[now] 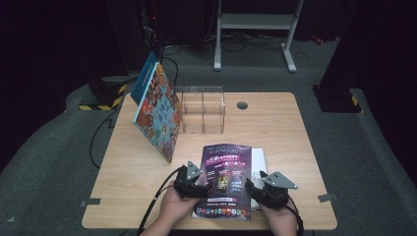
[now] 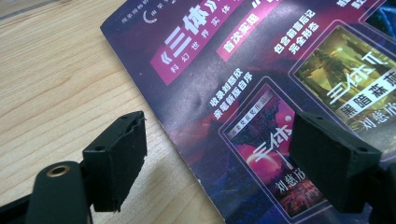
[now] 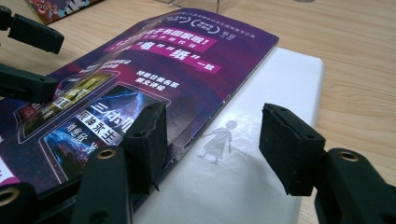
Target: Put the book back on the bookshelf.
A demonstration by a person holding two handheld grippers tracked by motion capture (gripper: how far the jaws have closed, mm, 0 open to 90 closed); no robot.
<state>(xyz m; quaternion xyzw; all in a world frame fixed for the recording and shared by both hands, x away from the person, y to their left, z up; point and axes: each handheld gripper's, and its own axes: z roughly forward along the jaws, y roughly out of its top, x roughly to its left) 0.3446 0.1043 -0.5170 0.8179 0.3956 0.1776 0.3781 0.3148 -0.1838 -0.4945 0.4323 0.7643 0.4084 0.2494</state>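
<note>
both grippers, left gripper (image 1: pixel 196 183) and right gripper (image 1: pixel 256 189), hover with jaws apart and empty, straddling the purple booklet's (image 1: pixel 227 172) edges, above a white book (image 3: pixel 261 168).

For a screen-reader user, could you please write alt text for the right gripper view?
A purple booklet with Chinese text lies on top of a white book on a wooden table. The right hand-held gripper is open, its jaws standing either side of the booklet's right edge. The left hand-held gripper shows at the upper left.
</note>
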